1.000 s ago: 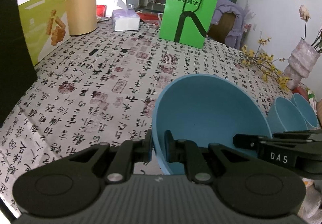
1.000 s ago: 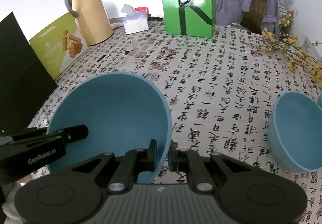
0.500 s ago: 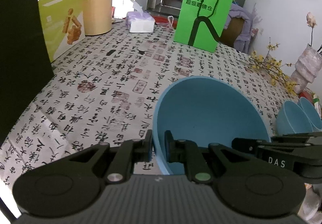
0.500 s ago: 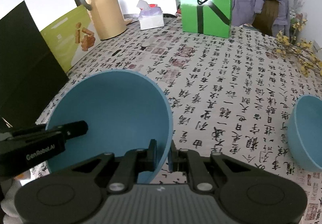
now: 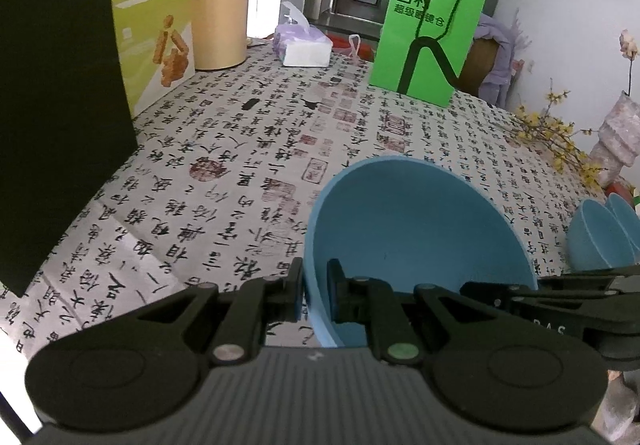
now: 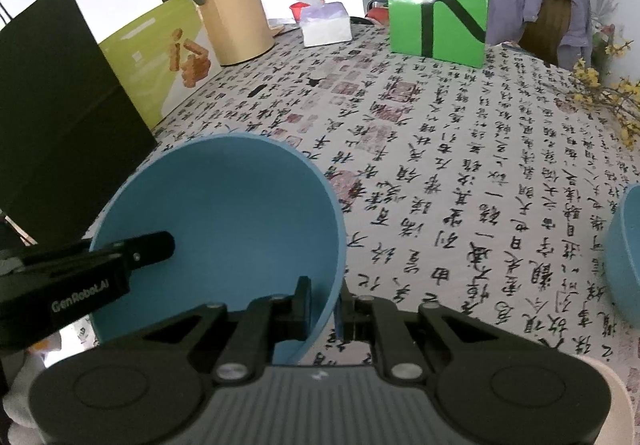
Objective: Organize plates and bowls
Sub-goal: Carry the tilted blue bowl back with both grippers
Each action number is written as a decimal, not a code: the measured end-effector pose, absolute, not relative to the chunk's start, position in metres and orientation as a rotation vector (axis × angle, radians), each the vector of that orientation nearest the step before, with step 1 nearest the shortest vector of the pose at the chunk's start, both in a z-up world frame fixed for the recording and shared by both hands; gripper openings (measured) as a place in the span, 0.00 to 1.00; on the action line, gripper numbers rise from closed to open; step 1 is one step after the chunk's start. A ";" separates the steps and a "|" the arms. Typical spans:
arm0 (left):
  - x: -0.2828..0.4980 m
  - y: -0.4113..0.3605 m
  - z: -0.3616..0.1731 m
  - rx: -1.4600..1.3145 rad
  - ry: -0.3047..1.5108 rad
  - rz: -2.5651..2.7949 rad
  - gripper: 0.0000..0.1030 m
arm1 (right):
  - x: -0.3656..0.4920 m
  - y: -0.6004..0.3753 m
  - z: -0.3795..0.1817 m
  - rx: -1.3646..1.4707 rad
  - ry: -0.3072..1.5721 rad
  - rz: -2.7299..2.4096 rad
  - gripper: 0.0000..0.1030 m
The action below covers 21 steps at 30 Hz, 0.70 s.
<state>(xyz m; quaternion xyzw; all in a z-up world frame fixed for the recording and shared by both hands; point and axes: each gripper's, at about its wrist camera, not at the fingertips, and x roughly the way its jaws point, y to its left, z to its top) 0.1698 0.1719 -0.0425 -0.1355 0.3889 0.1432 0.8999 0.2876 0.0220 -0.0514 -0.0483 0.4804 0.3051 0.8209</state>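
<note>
A large blue bowl [image 5: 420, 237] is held tilted above the calligraphy-print tablecloth [image 5: 240, 165]. Its left rim is clamped by the left gripper [image 5: 314, 295], its right rim by the right gripper [image 6: 324, 305]. Two smaller blue bowls [image 5: 600, 237] are seen nested on the cloth further right.

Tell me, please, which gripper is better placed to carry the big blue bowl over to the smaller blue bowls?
Right, probably: the smaller blue bowls sit on its side. Both the right gripper and left gripper are clamped on opposite rims of the big blue bowl.
</note>
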 end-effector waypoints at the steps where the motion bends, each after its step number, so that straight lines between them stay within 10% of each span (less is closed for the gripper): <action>1: 0.168 0.174 -0.043 -0.282 0.805 0.297 0.12 | 0.286 0.024 -0.052 -0.104 1.023 0.652 0.11; 21: 0.137 0.213 -0.057 -0.296 0.817 0.334 0.12 | 0.255 0.064 -0.064 -0.124 1.065 0.701 0.13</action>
